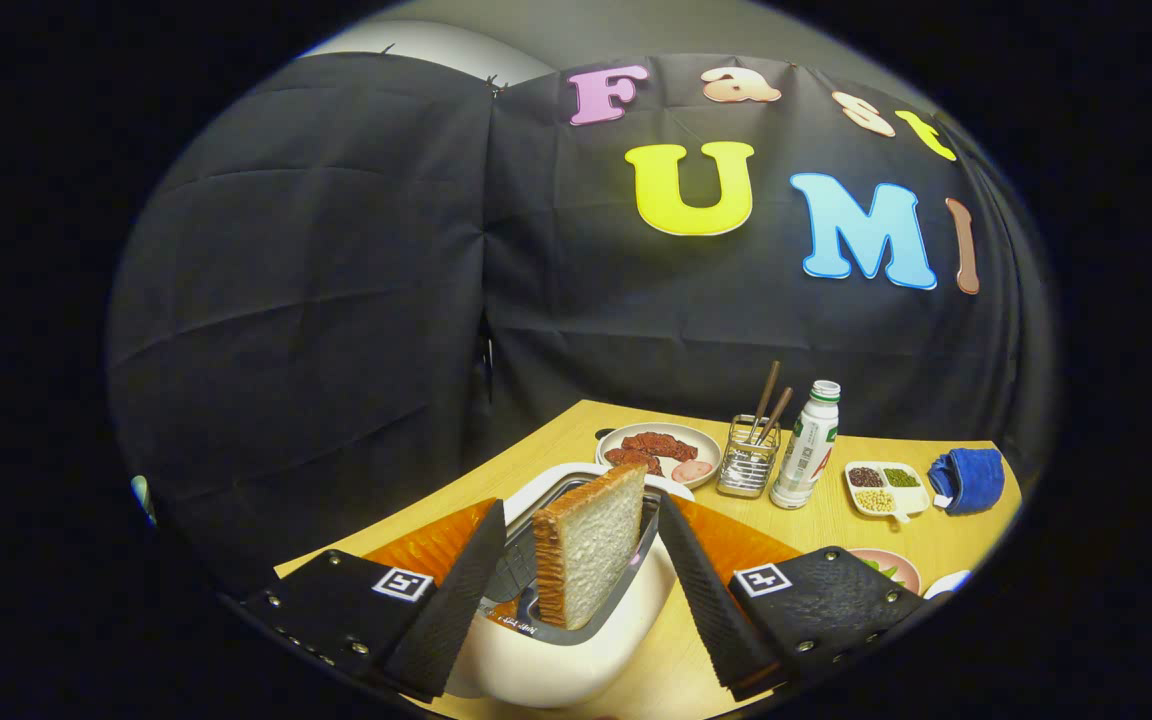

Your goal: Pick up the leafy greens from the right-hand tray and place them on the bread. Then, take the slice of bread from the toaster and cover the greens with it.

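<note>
We see the gripper [581, 570] low in the centre of the frame, its jaws spread wide, one on each side of the toaster [556, 650]. The slice of bread [591, 545] stands upright in the toaster's slot between the jaws, and neither of them touches it. The toaster is white and sits on the wooden surface [836, 525], with an orange mat [436, 545] showing beside it to the left and right.

Beyond the toaster, toward the middle right of the frame, a round plate [661, 450] carries pieces of meat. Just right of it stands a wire holder [748, 460] with chopsticks, then a white bottle [806, 445], a small divided dish [886, 488] with beans and grains, and a blue cloth [971, 480].

At the lower right, just behind the right jaw, the rim of a pinkish tray [891, 568] peeks out with a bit of leafy greens [886, 571] on it.
</note>
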Tool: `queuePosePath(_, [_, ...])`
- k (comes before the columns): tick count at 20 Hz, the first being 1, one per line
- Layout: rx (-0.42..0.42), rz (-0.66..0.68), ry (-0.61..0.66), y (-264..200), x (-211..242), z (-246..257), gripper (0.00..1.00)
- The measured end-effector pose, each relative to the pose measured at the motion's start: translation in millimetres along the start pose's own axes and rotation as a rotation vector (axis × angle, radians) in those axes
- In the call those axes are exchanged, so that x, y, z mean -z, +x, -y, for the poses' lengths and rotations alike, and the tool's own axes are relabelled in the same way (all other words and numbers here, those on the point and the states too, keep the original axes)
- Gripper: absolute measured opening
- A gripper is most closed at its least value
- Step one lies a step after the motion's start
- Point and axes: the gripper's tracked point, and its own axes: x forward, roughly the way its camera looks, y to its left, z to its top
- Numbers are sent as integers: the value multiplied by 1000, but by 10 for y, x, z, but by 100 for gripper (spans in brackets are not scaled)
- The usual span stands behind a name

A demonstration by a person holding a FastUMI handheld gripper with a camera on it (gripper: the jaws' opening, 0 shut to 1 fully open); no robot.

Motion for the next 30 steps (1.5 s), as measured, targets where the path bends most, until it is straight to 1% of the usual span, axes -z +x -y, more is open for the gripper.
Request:
queuePosePath(1, [5, -5, -2, 30, 10, 11, 94])
queuePosePath(2, [11, -9, -3, 40, 27, 26, 91])
queuePosePath(3, [10, -13, -7, 65, 51, 22, 86])
queuePosePath(5, [13, -19, -8, 81, 89, 24, 80])
queuePosePath(6, [16, -21, -8, 85, 90, 21, 59])
queuePosePath(7, [27, -18, -11, 75, 89, 47, 52])
queuePosePath(8, [32, -13, -14, 98, 73, 56, 35])
queuePosePath(9, [30, -10, -10, 80, 70, 50, 30])
queuePosePath(10, [27, -8, -2, 64, 69, 45, 21])
queuePosePath(11, [16, -11, 2, 81, 75, 34, 18])
queuePosePath(13, [9, -9, 8, 64, 52, 67, 18])
queuePosePath(14, [8, 11, 37, -9, -1, 73, 13])
queuePosePath(15, [1, 13, 46, 51, 15, 81, 8])
queuePosePath(23, [-40, 73, 80, -99, -225, 122, 7])
queuePosePath(28, [-69, 122, 121, -305, -451, 247, 7])
queuePosePath(30, [-50, 160, 124, -442, -586, 393, 7])
